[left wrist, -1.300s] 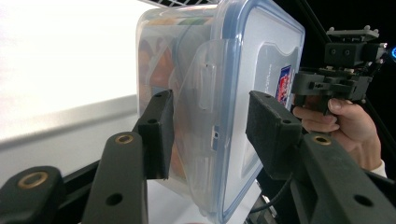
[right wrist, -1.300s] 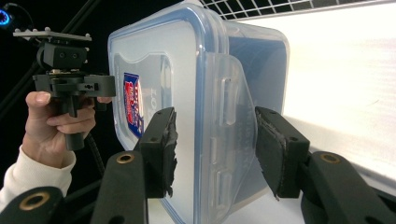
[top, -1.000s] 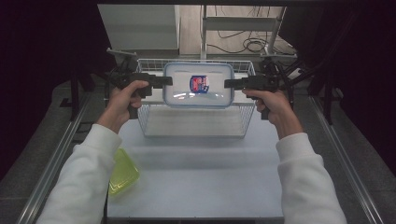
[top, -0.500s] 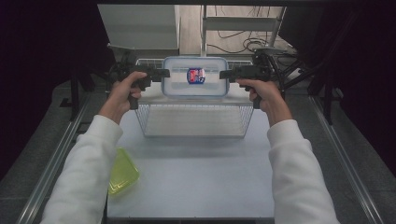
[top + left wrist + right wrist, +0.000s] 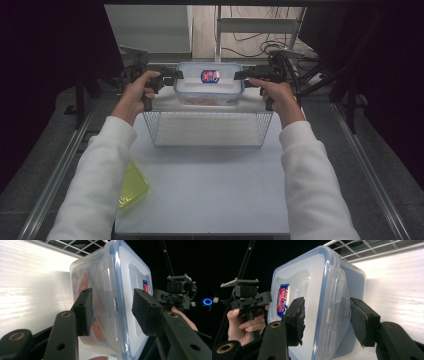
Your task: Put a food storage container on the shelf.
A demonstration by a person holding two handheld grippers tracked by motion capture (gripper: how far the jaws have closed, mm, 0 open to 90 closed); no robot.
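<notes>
A clear plastic food container (image 5: 210, 92) with a blue-sealed lid and a red-and-blue sticker (image 5: 210, 76) hangs between both grippers over the far part of a wire basket (image 5: 210, 131). Orange food shows through its wall. My left gripper (image 5: 177, 76) clamps the left end clip, one pad under the container (image 5: 112, 285) and one on its lid. My right gripper (image 5: 243, 75) clamps the right end of the container (image 5: 312, 285) the same way. Both pairs of jaws have just been opening a little, with the container still between the pads. Whether it rests on the basket floor I cannot tell.
The basket stands at the far end of a white table (image 5: 210, 195). A yellow-green plastic piece (image 5: 132, 186) lies near the table's left edge beside the left sleeve. Dark stands and cables crowd the space behind the basket.
Both hands have carried the container away from the person, toward the basket's far end, and a little lower. It now looks smaller and farther off.
</notes>
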